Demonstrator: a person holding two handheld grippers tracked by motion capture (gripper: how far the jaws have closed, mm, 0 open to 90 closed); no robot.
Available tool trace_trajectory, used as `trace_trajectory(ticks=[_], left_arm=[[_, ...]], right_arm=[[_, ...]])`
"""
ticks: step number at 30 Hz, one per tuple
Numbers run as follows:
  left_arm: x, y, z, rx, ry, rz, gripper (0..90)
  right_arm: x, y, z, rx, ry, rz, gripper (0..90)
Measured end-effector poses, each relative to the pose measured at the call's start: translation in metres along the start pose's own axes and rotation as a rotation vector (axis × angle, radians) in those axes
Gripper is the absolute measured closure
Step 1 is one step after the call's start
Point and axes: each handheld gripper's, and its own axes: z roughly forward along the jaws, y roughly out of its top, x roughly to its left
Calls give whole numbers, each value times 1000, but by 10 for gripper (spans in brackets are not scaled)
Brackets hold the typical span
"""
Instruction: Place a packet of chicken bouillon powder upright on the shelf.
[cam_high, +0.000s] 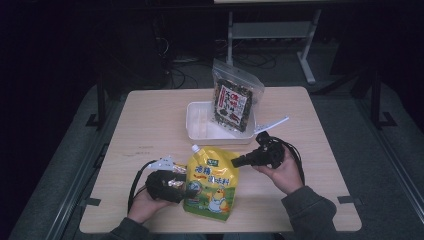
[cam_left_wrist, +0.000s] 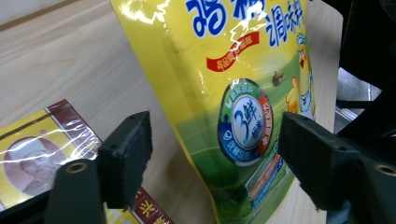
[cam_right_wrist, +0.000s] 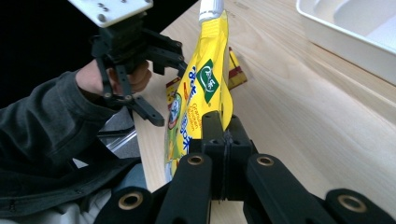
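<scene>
A yellow spouted pouch (cam_high: 212, 185) with blue lettering and a cartoon chicken is at the table's front middle. My right gripper (cam_high: 236, 161) is shut on its right edge; in the right gripper view the pouch (cam_right_wrist: 205, 93) is seen edge-on, pinched between the closed jaws of that gripper (cam_right_wrist: 223, 126). My left gripper (cam_high: 188, 188) is at the pouch's left side, open. In the left gripper view the pouch (cam_left_wrist: 243, 93) lies between the spread jaws of this gripper (cam_left_wrist: 215, 140). A small red-and-yellow packet (cam_left_wrist: 37, 154) lies flat by the left jaw.
A white tray (cam_high: 195, 125) stands at the table's middle back, with a clear snack bag (cam_high: 232, 102) leaning upright in it. The tray's corner (cam_right_wrist: 345, 32) appears in the right gripper view. Bare wooden tabletop (cam_high: 145, 125) lies to the left and right.
</scene>
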Motion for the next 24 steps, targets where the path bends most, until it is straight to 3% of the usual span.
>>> trace_trajectory(ticks=[15, 24], left_arm=[[5, -2, -7, -43, -83, -21, 582], [4, -2, -9, -68, -119, -10, 748]], right_arm=[[4, 2, -4, 24, 42, -19, 888], [6, 14, -9, 77, 78, -45, 817]])
